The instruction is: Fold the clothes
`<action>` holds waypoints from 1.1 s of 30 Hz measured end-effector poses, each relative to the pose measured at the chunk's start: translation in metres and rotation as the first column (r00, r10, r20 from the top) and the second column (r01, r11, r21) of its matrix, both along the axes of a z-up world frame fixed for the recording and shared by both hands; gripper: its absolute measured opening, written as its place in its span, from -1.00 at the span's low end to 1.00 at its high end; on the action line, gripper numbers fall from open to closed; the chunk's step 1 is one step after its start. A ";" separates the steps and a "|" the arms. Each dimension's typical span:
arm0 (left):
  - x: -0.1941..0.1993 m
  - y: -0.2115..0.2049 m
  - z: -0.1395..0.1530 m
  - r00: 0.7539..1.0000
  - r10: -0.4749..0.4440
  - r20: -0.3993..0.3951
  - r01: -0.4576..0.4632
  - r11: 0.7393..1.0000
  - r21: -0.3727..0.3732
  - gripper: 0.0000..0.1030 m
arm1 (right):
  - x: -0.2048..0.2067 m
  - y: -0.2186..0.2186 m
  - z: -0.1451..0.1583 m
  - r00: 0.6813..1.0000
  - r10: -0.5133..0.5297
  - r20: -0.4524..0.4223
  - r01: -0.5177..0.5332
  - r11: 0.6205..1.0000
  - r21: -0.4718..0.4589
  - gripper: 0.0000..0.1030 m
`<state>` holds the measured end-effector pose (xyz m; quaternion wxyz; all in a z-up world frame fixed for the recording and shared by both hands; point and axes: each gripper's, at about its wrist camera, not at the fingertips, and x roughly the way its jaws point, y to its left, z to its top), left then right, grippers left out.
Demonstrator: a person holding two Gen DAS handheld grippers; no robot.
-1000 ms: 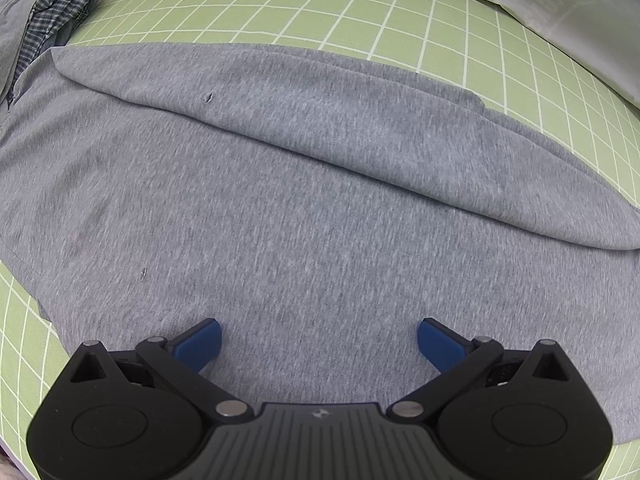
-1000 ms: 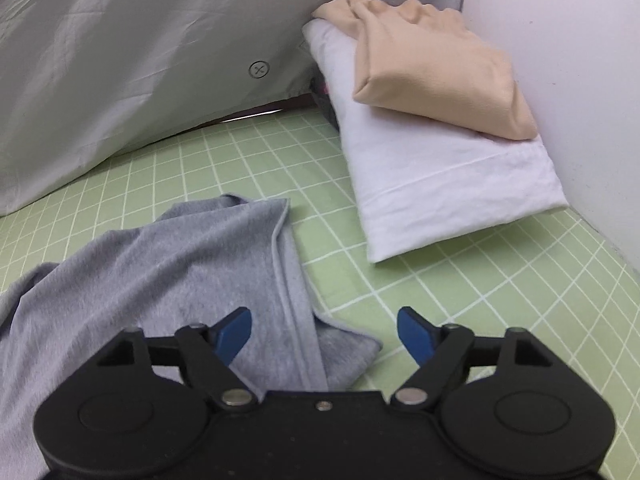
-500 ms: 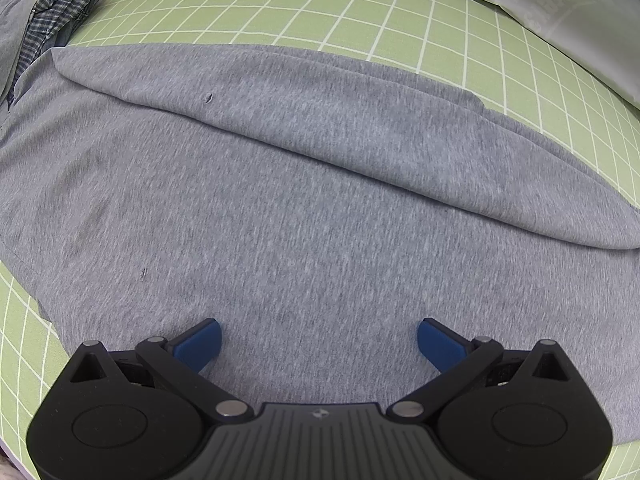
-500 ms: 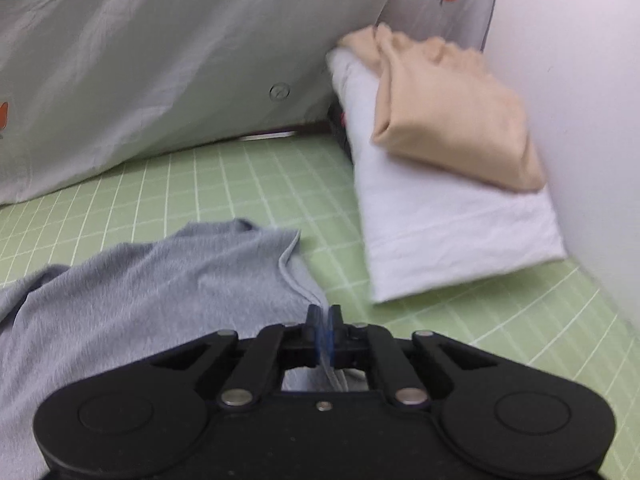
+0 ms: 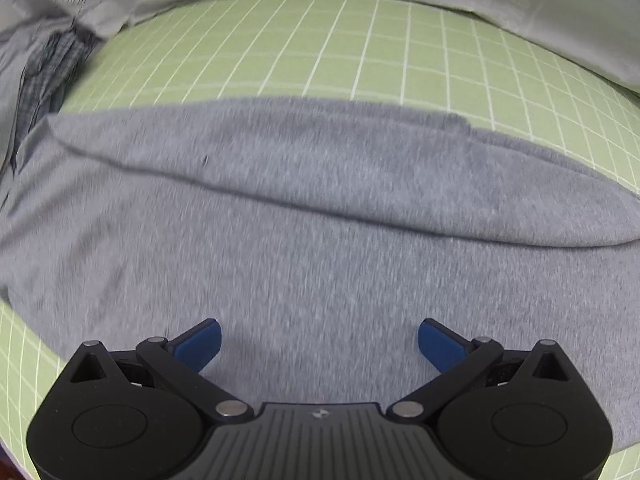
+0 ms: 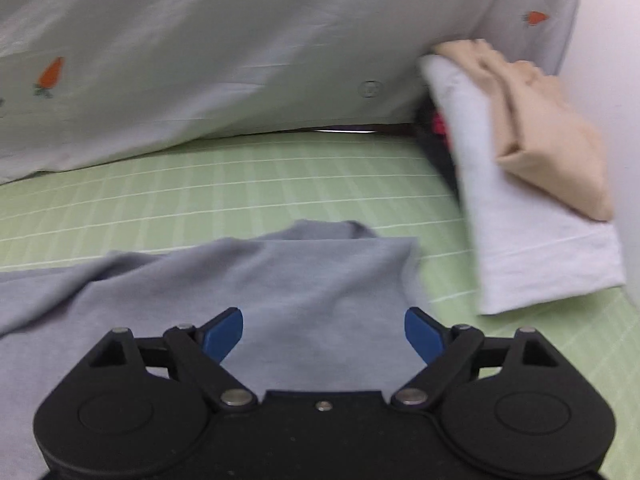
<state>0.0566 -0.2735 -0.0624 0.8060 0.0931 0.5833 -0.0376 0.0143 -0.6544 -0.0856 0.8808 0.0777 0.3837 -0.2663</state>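
Note:
A grey knit garment [image 5: 304,240] lies spread over the green grid sheet [image 5: 360,48], with its far part folded over in a long ridge. My left gripper [image 5: 319,344] hovers over the garment's near part, open, its blue pads wide apart with nothing between them. In the right wrist view the same grey garment [image 6: 280,280] ends in a folded edge and a corner at the right. My right gripper [image 6: 323,334] stands open just above that end, holding nothing.
A folded white cloth [image 6: 520,240] with a beige garment [image 6: 552,140] on top lies at the right by the wall. A pale quilt with carrot prints [image 6: 240,60] rises behind. A plaid garment [image 5: 44,76] lies crumpled at the far left.
My right gripper shut on the garment's edge half a second ago and has now opened and let it go, with the fabric laid flatter. The left gripper's view has tilted up, still open.

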 end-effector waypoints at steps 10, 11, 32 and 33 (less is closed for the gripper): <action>0.096 -0.009 -0.080 0.999 -0.039 0.038 0.042 0.997 -0.070 1.00 | 0.074 0.121 -0.028 0.927 0.373 -0.034 -0.365 0.921 0.137 0.74; 0.104 -0.010 -0.093 0.998 -0.047 0.043 0.050 0.996 -0.080 1.00 | 0.077 0.128 -0.028 0.915 0.400 -0.042 -0.392 0.911 0.130 0.74; 0.181 0.004 -0.073 0.968 0.131 0.214 -0.094 0.980 -0.176 1.00 | 0.150 0.130 -0.014 0.930 0.367 0.015 -0.367 0.926 0.086 0.76; 0.177 0.009 -0.071 0.969 0.130 0.210 -0.092 0.979 -0.181 1.00 | 0.145 0.133 -0.010 0.928 0.373 0.020 -0.373 0.924 0.083 0.77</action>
